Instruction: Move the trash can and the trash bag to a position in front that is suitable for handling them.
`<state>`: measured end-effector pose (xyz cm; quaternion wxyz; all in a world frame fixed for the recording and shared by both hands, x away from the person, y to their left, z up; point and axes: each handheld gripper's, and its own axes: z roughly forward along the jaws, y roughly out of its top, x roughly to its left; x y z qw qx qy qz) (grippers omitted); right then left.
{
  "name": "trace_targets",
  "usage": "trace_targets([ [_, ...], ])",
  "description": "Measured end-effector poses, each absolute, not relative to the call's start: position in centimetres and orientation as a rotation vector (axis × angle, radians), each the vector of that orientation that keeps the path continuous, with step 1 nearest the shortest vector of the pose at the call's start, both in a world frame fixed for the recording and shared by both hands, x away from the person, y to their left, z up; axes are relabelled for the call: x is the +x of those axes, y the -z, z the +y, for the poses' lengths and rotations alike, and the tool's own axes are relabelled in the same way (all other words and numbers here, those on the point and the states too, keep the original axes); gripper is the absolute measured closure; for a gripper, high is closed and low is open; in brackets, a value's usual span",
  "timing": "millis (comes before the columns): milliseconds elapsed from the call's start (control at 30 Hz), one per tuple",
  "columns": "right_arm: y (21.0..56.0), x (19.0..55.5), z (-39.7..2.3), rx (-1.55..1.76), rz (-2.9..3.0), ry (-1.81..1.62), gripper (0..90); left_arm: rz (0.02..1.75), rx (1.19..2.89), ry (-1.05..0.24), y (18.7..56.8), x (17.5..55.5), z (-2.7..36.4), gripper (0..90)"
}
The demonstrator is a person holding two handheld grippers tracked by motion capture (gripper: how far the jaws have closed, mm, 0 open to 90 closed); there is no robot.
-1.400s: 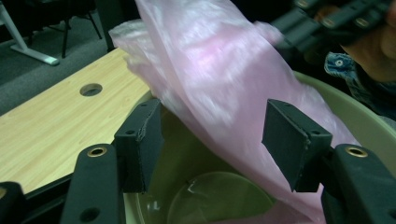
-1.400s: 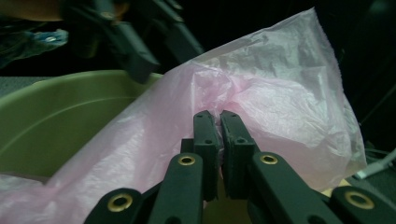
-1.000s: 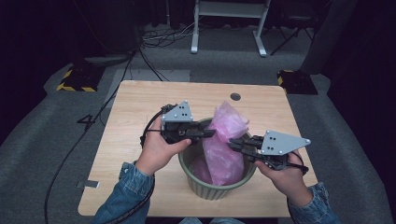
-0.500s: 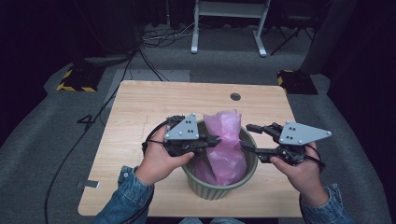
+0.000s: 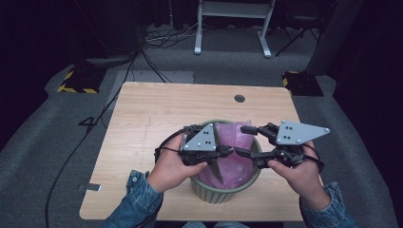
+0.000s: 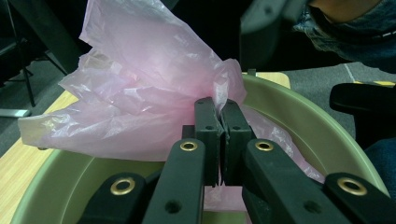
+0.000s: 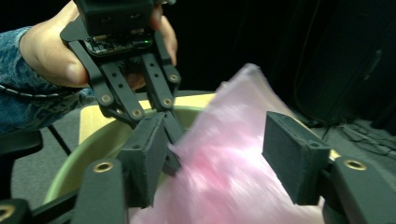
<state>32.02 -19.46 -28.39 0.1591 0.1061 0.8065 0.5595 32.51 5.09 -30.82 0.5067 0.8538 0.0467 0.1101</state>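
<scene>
1. Pink plastic bag (image 5: 232, 147) is sitting inside a green bin (image 5: 223, 192) that is standing on the wooden counter (image 5: 157, 109), near the edge closest to the person.
2. Most of the bag is bunching up above the bin's rim, and in the left gripper view the bag (image 6: 140, 84) is billowing out over the green rim (image 6: 299, 116).
3. The left tongs (image 5: 227, 151) are reaching over the bin from the left side, held in the person's left hand (image 5: 171, 166).
4. In the left gripper view, the left tongs (image 6: 222, 112) are pressing together on a pinched fold of the bag, with the thin film caught between the two black pads.
5. The right tongs (image 5: 242, 140) are hovering at the right side of the bin, held in the person's right hand (image 5: 297, 173).
6. Their jaws have just been opening; in the right gripper view the right tongs (image 7: 219, 156) are standing well apart, with the blurred pink bag (image 7: 233, 172) lying between the pads, and the pads are not pressing on it.
7. In that same view the left tongs (image 7: 170, 135) are showing farther off, gripping the bag's edge above the bin (image 7: 93, 149).
</scene>
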Motion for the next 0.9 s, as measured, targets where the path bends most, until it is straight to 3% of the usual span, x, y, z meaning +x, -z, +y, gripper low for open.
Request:
trace_targets([
  [100, 28.8, 32.2, -18.7, 0.305, 2.332, -1.590, 46.0, 0.099, 2.062, -0.252, 31.1, 32.4, 4.8, 87.5],
  [233, 28.9, 32.1, -18.7, 0.285, 2.373, -1.580, 77.6, 0.117, 2.063, -0.253, 31.4, 32.4, 4.9, 83.8],
  [300, 28.9, 32.0, -18.9, 0.295, 2.365, -1.571, 87.8, 0.141, 2.049, -0.252, 31.4, 32.5, 5.2, 77.2],
  [367, 28.9, 32.0, -19.1, 0.303, 2.364, -1.569, 89.9, 0.173, 2.025, -0.242, 31.4, 32.5, 5.6, 64.3],
  [500, 29.0, 31.7, -19.7, 0.303, 2.355, -1.587, 90.0, 0.220, 2.002, -0.275, 31.2, 32.4, 6.6, 50.1],
  [767, 29.2, 30.9, -20.1, 0.262, 2.363, -1.614, 90.0, 0.296, 1.947, -0.290, 30.4, 32.8, 7.4, 44.9],
  [900, 29.5, 30.7, -19.7, 0.232, 2.386, -1.610, 89.9, 0.272, 1.926, -0.242, 30.2, 33.0, 6.8, 54.2],
])
